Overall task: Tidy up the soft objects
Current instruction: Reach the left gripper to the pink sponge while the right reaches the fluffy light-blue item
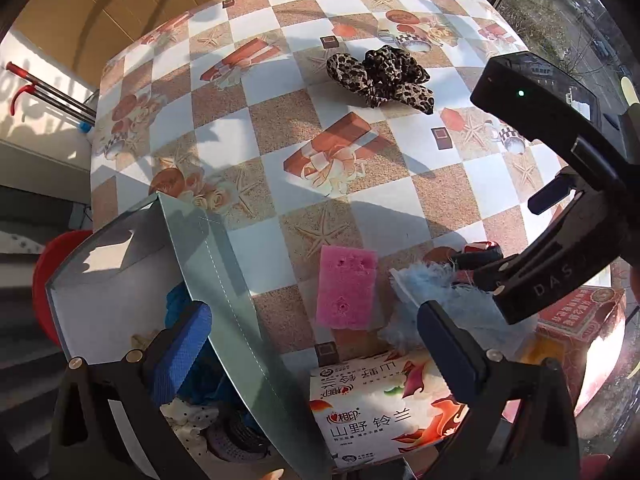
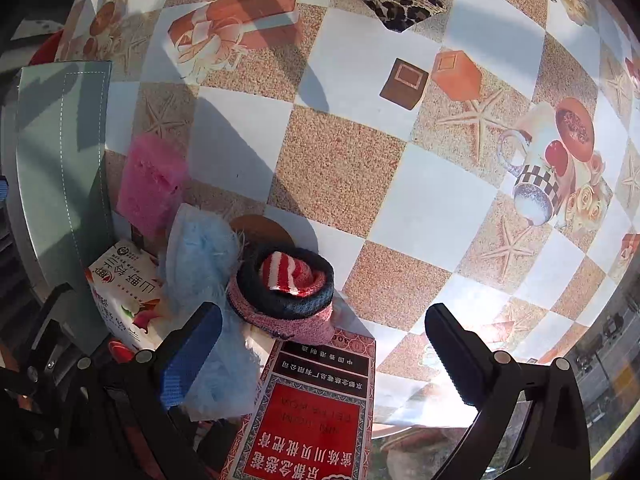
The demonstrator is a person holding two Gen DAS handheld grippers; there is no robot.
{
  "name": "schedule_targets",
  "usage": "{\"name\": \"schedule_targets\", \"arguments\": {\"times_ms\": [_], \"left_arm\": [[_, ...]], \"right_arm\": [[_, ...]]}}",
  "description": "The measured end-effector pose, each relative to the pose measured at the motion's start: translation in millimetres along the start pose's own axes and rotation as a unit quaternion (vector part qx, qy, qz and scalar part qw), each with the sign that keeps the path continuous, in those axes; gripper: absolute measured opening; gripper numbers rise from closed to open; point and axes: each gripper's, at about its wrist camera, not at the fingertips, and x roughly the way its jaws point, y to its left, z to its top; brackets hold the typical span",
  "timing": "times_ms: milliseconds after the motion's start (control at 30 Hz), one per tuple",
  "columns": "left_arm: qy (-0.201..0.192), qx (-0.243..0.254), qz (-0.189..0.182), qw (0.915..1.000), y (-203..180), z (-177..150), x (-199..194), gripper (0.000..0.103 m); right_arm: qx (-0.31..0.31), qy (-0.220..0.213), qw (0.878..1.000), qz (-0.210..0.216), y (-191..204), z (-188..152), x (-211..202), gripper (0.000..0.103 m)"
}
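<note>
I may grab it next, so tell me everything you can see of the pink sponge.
The pink sponge is a rectangular, porous foam block with a few pits in its top face. It lies flat on the checked tablecloth, untouched by either gripper, between the grey-green box and the fluffy blue cloth. Its near end abuts the tissue pack.

Strong daylight enters from the window (image 1: 560, 12) at far right. Hard dark shadows cross the checked tablecloth (image 1: 280, 128). Glare washes out the near right cloth in the right wrist view. Both views sharp centrally, with heavy fisheye bending and dark vignetted corners.
</note>
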Motion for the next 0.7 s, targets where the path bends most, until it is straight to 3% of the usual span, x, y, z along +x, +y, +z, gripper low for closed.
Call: {"name": "schedule_targets", "arguments": {"times_ms": [167,300,467,567,700], "left_arm": [[0.031,0.001,0.003,0.9995,-17.3,12.0,25.4,0.103],[0.052,0.001,0.006,0.9986,-28.1,22.3,46.6,0.103],[0.087,-0.008,0.011,0.9961,-30.6,29.6,73.4,0.103],[0.104,-0.013,0.016,0.9943,-29.6,30.2,85.3,0.103],[0.122,-0.018,0.024,0.992,-28.2,27.5,97.5,0.103]], "right_arm": [[-0.04,0.034,0.998,-0.029,2.2,7.8,29.2,0.102],[-0.025,0.006,0.998,-0.062,-19.4,-0.3,25.2,0.102],[0.057,-0.043,0.994,-0.086,-80.9,-15.2,8.0,0.102],[0.119,-0.066,0.99,-0.046,-118.0,-30.0,-0.3,0.102],[0.178,-0.086,0.978,0.059,-146.3,-51.3,-0.8,0.102]]}}
